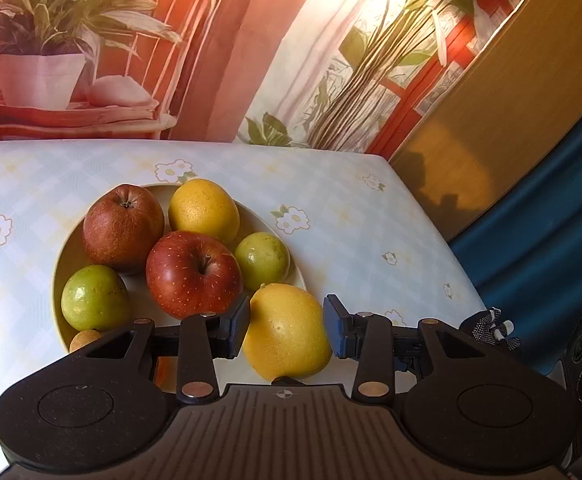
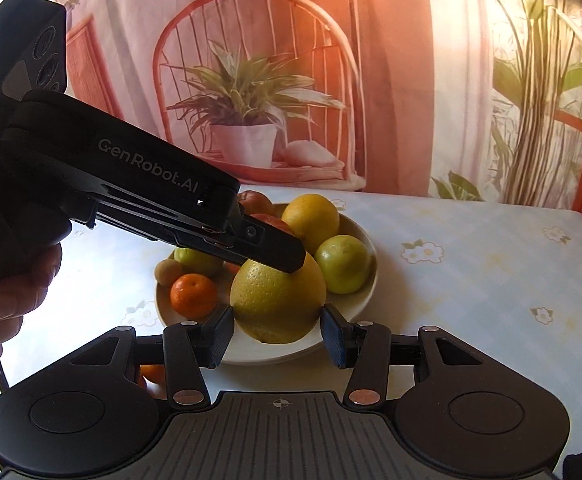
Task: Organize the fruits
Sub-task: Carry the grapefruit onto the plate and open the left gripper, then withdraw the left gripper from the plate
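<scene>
Presently held: one large yellow citrus (image 1: 287,344), at the near edge of the plate (image 1: 59,264), partly over its rim.

Left hand-held gripper (image 1: 287,320): closed on the yellow citrus, a blue pad pressed to each flank. In the right wrist view one of its fingers lies across the top of the fruit. A person's hand (image 2: 7,292) wraps its grip.

Right hand-held gripper (image 2: 277,332): jaws drawn in to the width of the same citrus. Its pads appear to meet the fruit's sides, so both tools seem to share the load. Judged reason: the fruit is wide, round and smooth-skinned, and a second pair of pads would stop it from rolling out.

Container: one shallow cream plate on the flower-print bench (image 1: 371,240).

Contents:
- russet-red apple (image 1: 123,228), at the back, stem up
- bright red apple (image 1: 195,274), at the centre, touching the first
- second yellow citrus (image 1: 204,210), at the far rim
- green round fruit (image 1: 95,298), on the left
- green round fruit (image 1: 262,260), on the right, just beside the held citrus
- small tan fruit (image 1: 85,340), at the near-left rim
- mandarin (image 2: 193,295), beside the tan fruit

Judged status: the plate is nearly full, and whether the held citrus is arriving or leaving cannot be told
</scene>
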Tool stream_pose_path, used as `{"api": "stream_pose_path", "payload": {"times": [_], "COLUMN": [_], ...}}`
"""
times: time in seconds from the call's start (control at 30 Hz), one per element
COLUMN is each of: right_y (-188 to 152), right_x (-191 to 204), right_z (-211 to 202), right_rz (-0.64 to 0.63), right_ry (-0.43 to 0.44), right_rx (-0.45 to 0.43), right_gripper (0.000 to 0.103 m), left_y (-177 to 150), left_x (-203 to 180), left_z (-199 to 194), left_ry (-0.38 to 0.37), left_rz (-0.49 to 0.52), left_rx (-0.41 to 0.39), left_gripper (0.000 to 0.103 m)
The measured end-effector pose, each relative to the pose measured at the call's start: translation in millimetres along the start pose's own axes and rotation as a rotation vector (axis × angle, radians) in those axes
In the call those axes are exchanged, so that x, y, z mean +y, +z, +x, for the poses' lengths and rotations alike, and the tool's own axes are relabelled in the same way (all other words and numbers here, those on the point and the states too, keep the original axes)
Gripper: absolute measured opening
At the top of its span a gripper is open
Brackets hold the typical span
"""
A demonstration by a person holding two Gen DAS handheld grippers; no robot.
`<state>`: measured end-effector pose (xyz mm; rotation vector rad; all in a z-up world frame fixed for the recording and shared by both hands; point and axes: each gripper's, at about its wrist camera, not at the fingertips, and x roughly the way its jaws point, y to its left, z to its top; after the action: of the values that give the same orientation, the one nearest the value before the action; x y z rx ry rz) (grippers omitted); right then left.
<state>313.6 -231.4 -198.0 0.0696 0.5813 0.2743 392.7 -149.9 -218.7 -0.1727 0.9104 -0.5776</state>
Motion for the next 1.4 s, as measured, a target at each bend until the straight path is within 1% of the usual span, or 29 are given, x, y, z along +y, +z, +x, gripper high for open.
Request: {"api": "stream_pose_path", "payload": {"times": [0.2, 0.4, 0.47, 0.57, 0.8, 0.93, 1.0, 1.07, 1.13, 1.2, 1.23, 1.33, 1.4], "right_y": [1, -1, -2, -1, 4, 6, 7, 8, 8, 8, 8, 5, 2], "right_x": [-10, -16, -18, -21, -18, -10, -8, -6, -5, -5, -5, -3, -1], "right_z": [10, 16, 18, 19, 19, 23, 24, 24, 22, 17, 13, 2, -4], "right_rz": [0.038, 0.062, 0.074, 0.096, 0.1, 0.053, 0.046, 0.047, 0.051, 0.071, 0.085, 0.122, 0.139], "right_ry": [-0.005, -0.003, 0.003, 0.006, -0.048, -0.09, -0.106, -0.114, -0.126, -0.125, -0.12, -0.119, -0.119], "right_rx": [0.015, 0.027, 0.03, 0.02, -0.011, -0.029, -0.033, -0.034, -0.05, -0.068, -0.081, -0.111, -0.123], "right_gripper": [0.044, 0.043, 0.042, 0.042, 0.043, 0.043, 0.043, 0.043, 0.045, 0.052, 0.053, 0.054, 0.054], "left_y": [4, 6, 5, 5, 3, -1, -3, -5, -8, -11, -13, -18, -23], "left_x": [-2, -5, -6, -8, -2, 6, 11, 17, 22, 27, 29, 39, 42], "left_z": [15, 18, 13, 7, -15, -30, -41, -51, -60, -70, -75, -91, -102], "left_ry": [0.036, 0.043, 0.032, 0.033, 0.054, 0.075, 0.07, 0.081, 0.09, 0.103, 0.109, 0.122, 0.149], "left_rz": [-0.008, -0.002, -0.002, 0.008, 0.002, -0.004, -0.009, -0.016, -0.022, -0.026, -0.03, -0.048, -0.043], "left_rx": [0.02, 0.022, 0.002, -0.016, -0.085, -0.118, -0.136, -0.157, -0.175, -0.193, -0.201, -0.229, -0.251], "left_gripper": [0.042, 0.04, 0.04, 0.041, 0.041, 0.041, 0.041, 0.041, 0.041, 0.041, 0.041, 0.041, 0.041]}}
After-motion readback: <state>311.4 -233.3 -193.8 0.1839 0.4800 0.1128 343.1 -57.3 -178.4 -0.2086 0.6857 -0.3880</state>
